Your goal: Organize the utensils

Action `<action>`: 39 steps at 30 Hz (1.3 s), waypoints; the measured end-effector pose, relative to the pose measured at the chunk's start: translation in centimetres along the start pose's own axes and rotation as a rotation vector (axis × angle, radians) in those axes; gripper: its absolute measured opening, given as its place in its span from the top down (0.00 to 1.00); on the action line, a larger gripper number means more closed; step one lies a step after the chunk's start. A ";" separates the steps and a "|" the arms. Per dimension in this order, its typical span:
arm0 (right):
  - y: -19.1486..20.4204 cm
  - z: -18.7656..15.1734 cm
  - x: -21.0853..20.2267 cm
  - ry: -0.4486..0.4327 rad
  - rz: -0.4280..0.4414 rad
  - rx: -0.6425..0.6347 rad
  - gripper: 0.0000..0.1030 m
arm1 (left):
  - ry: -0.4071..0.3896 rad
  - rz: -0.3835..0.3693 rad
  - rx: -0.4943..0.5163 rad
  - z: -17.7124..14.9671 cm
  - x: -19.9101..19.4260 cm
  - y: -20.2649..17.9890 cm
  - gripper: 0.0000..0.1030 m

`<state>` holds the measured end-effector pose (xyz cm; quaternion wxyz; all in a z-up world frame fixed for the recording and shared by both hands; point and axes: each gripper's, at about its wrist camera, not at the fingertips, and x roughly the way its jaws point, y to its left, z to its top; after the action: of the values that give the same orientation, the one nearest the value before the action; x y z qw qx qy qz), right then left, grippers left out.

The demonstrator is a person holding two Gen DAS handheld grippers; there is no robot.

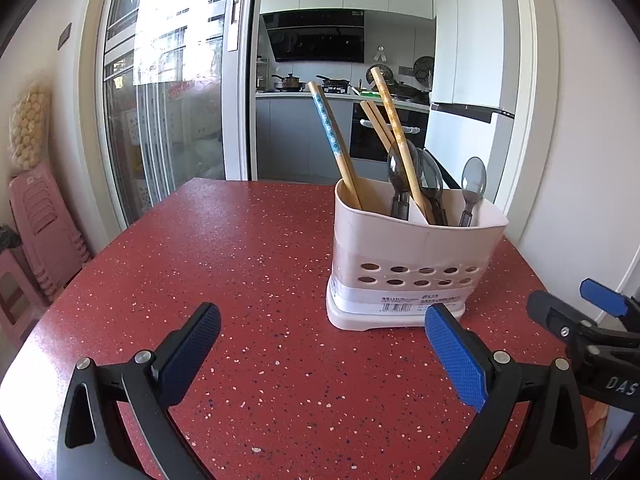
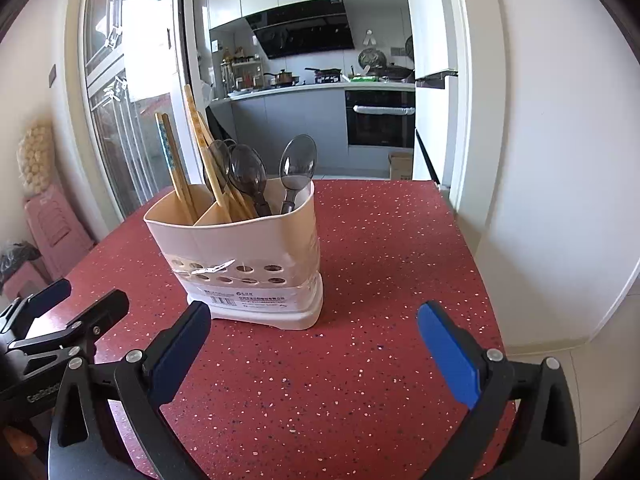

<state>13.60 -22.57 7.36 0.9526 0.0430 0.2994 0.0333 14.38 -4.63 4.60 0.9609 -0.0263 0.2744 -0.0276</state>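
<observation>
While both the left gripper (image 1: 322,344) and right gripper (image 2: 314,344) hang released, the caddy (image 1: 416,248) holds chopsticks (image 1: 334,144) and perhaps four spoons (image 1: 473,184).

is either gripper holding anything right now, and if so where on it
Nothing is held. The left gripper and the right gripper both stand open over the red table, short of the utensil holder.

holder (image 1: 416,248) label: print too small | spoon (image 1: 472,184) handles: hidden inside
</observation>
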 end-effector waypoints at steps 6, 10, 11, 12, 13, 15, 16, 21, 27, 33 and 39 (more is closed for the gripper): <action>-0.1 -0.4 -0.4 -0.030 -0.029 0.001 0.00 | -0.007 0.010 -0.003 -0.5 -0.2 0.1 0.00; -0.1 -0.6 -0.6 -0.045 -0.044 -0.004 0.00 | -0.016 0.019 0.012 -0.6 -0.4 -0.1 0.00; -0.1 -0.6 -0.6 -0.048 -0.047 -0.002 0.00 | -0.016 0.019 0.015 -0.6 -0.5 -0.1 0.00; -0.2 -0.6 -0.6 -0.048 -0.047 -0.002 0.00 | -0.016 0.018 0.016 -0.6 -0.5 -0.1 0.00; -0.2 -0.6 -0.7 -0.050 -0.048 -0.002 0.00 | -0.016 0.017 0.017 -0.6 -0.5 -0.2 0.00; -0.1 -0.7 -0.9 -0.061 -0.057 -0.008 0.00 | -0.017 0.019 0.019 -0.5 -0.6 -0.2 0.00; -0.1 -0.7 -1.0 -0.065 -0.059 -0.010 0.00 | -0.017 0.019 0.020 -0.5 -0.6 -0.2 0.00; 0.0 -0.8 -1.1 -0.067 -0.064 -0.017 0.00 | -0.014 0.022 0.033 -0.5 -0.6 -0.2 0.00; 0.0 -0.7 -1.2 -0.068 -0.063 -0.019 0.00 | -0.012 0.020 0.029 -0.4 -0.7 -0.1 0.00; -0.1 -0.7 -1.1 -0.063 -0.065 -0.014 0.00 | -0.009 0.022 0.024 -0.4 -0.6 0.0 0.00; 0.0 -0.7 -1.1 -0.062 -0.066 -0.019 0.00 | -0.001 0.022 0.018 -0.5 -0.5 0.1 0.00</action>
<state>12.30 -22.65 7.38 0.9624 0.0252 0.2705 0.0032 13.66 -4.48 4.40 0.9614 -0.0146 0.2740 -0.0197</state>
